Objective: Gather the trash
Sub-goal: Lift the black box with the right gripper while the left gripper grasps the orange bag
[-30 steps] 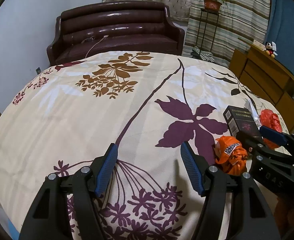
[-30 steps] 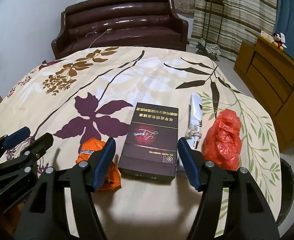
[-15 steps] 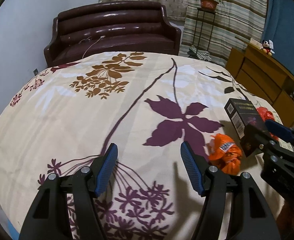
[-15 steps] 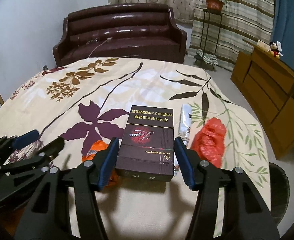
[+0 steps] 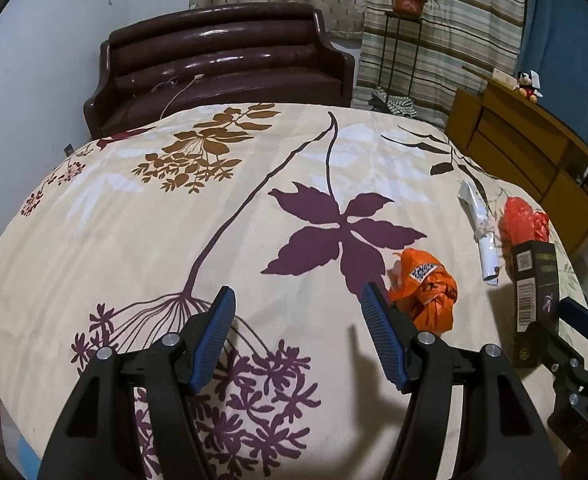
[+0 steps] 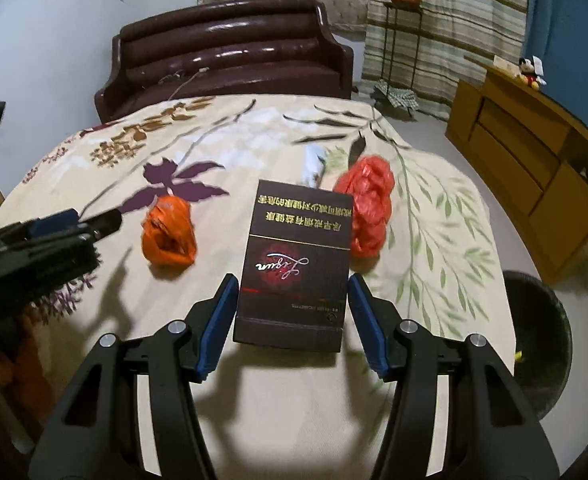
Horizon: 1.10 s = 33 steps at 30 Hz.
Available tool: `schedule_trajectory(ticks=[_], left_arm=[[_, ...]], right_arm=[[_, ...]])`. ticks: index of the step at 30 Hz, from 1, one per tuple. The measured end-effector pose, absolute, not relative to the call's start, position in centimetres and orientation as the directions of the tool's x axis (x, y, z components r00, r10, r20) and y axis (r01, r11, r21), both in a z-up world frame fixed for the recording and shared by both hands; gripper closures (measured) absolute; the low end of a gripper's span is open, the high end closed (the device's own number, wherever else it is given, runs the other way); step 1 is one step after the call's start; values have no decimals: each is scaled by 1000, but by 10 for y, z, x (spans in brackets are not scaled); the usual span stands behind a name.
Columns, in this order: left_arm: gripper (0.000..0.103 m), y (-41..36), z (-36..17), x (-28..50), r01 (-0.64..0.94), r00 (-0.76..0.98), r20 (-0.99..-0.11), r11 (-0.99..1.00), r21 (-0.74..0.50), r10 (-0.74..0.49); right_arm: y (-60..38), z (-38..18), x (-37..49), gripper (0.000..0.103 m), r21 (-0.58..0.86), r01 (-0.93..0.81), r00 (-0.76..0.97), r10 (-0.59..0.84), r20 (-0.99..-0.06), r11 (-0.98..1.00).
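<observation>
1. Lifted since a second ago, the dark box (image 6: 294,264) that lay flat on the tablecloth (image 6: 434,248) now sits off the cloth between the blue pads of the right claw (image 6: 293,322), casting a shadow below itself.
2. Both pads press on the long sides of the box near its near end, so the right claw is pinching it; the far end of the box points away from the claw.
3. Seen from the left wrist, the same box (image 5: 534,292) stands on edge in the right claw (image 5: 554,330), with its barcode side facing the camera.
4. An orange wrapper (image 6: 169,232) lies on the cloth ahead of the right claw and to its left.
5. A red plastic bag (image 6: 368,208) lies ahead and to its right, just past the far corner of the box.
6. A white roll (image 5: 480,228) lies beyond the box, partly hidden by it in the right wrist view.
7. The left claw (image 5: 300,334) is spread, with only printed cloth between its pads.
8. The orange wrapper (image 5: 424,292) sits just beside the left claw's right finger, outside the gap.
9. A dark round bin (image 6: 542,344) stands on the floor to the right of the right claw, below the table edge.
</observation>
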<state>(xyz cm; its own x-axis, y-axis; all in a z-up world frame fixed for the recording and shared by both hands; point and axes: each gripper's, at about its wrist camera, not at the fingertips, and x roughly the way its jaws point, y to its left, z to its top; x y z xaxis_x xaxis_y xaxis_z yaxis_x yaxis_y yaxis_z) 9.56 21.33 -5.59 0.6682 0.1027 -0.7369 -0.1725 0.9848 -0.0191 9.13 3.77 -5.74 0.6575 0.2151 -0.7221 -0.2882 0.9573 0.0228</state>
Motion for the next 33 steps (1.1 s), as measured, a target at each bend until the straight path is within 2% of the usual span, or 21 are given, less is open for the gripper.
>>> schedule_trajectory(ticks=[19,33], left_arm=[[39,209,-57,102,-164,668,-739,986,-26,91],[39,190,-46,102,-126,686,-725,991,-35,61]], right_arm=[[62,-68,117,48,10,-328,623,224,-749,945],[32,-18,107,48,9,-268,750,214,-626,963]])
